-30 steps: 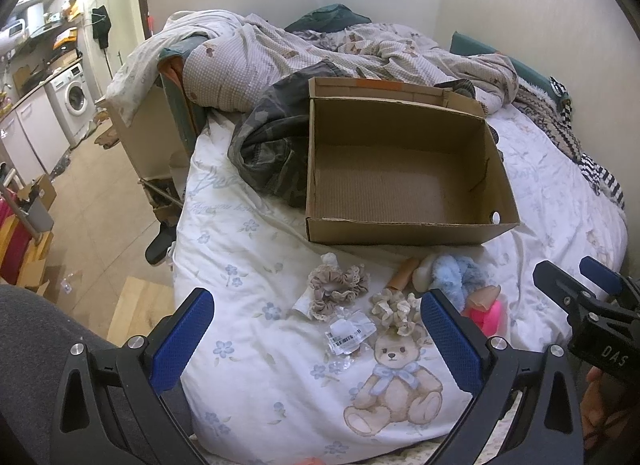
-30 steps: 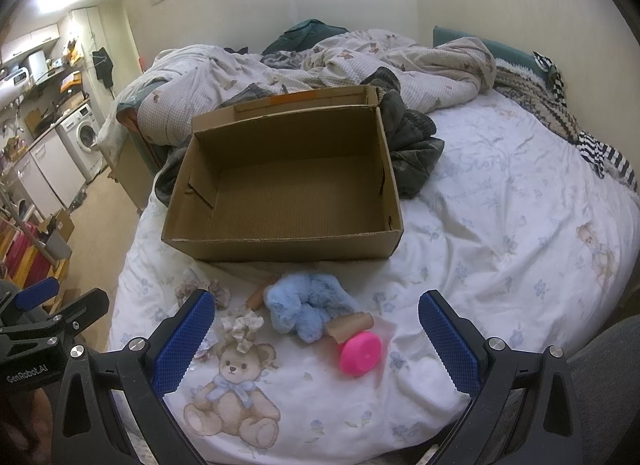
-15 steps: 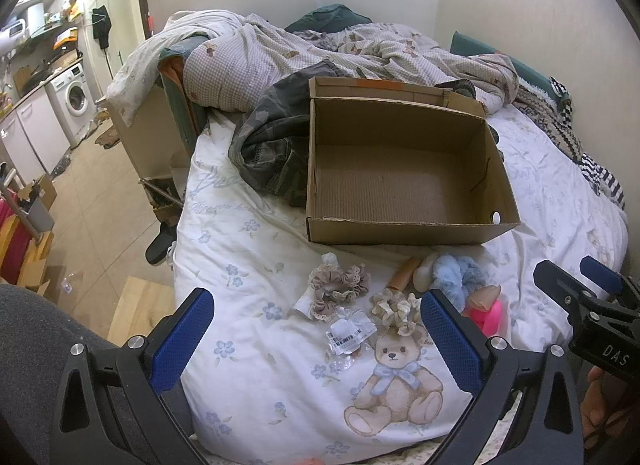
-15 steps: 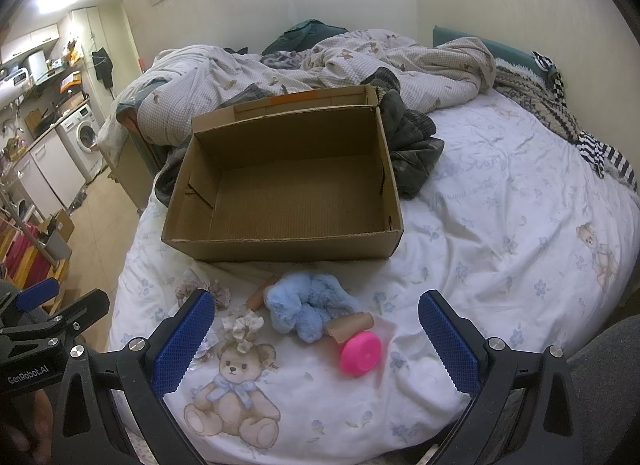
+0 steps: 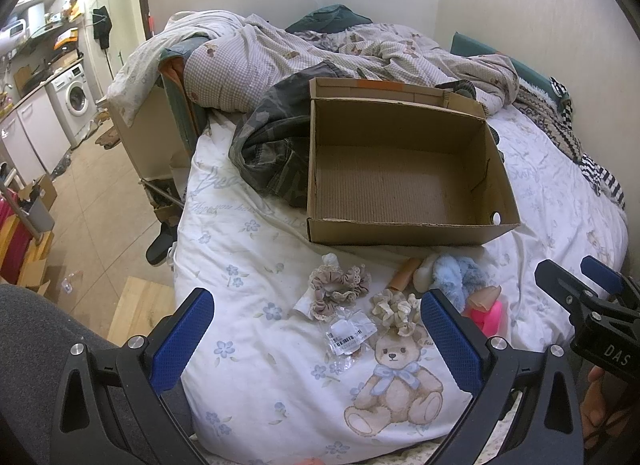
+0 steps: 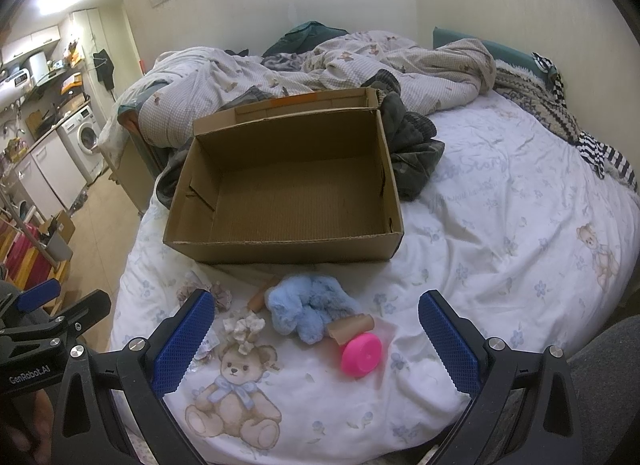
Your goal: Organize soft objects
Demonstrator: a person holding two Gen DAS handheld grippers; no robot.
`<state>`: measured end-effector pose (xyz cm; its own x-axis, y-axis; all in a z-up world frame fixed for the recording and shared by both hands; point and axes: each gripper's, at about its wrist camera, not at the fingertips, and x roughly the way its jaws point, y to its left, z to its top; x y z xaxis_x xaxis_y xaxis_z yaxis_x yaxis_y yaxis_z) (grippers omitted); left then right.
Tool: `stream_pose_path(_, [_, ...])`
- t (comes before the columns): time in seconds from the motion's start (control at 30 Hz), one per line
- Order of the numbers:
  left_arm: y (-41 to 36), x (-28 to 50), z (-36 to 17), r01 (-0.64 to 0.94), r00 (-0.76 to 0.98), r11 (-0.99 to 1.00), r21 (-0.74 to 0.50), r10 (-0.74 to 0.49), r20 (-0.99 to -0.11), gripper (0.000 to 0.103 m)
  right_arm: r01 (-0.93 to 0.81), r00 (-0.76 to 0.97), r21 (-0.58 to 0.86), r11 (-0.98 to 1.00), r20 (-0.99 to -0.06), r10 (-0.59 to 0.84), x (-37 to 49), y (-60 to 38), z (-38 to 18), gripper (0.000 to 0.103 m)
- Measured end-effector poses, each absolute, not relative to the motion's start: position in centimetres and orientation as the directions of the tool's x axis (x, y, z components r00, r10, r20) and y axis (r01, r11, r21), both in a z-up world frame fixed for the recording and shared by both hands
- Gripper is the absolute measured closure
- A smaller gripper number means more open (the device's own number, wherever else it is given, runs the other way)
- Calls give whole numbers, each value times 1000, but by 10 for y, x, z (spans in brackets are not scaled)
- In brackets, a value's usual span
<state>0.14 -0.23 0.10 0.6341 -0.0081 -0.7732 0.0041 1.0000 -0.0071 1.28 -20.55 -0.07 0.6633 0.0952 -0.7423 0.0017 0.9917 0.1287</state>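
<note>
Label on the little plastic bag (image 5: 349, 334) is too small to read, honestly. From the left camera the pink cup (image 5: 490, 315) is half hidden behind the gripper finger (image 5: 452, 339), and from the right camera the beige scrunchie (image 6: 218, 292) mostly disappears behind the blue pad (image 6: 182, 347). The striped cloth (image 6: 608, 159) gets cut off at the frame edge.

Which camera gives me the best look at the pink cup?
Right wrist: the pink cup lies in full view, on its side beside the blue plush toy. In the left wrist view a jaw hides most of it.
</note>
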Motion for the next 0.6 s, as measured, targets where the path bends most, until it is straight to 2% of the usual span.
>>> stream_pose_path(0.6, [-2, 1, 4, 4, 634, 1000, -9, -10, -773, 0, 0, 662, 128, 992, -743, 96, 13, -204, 0, 0])
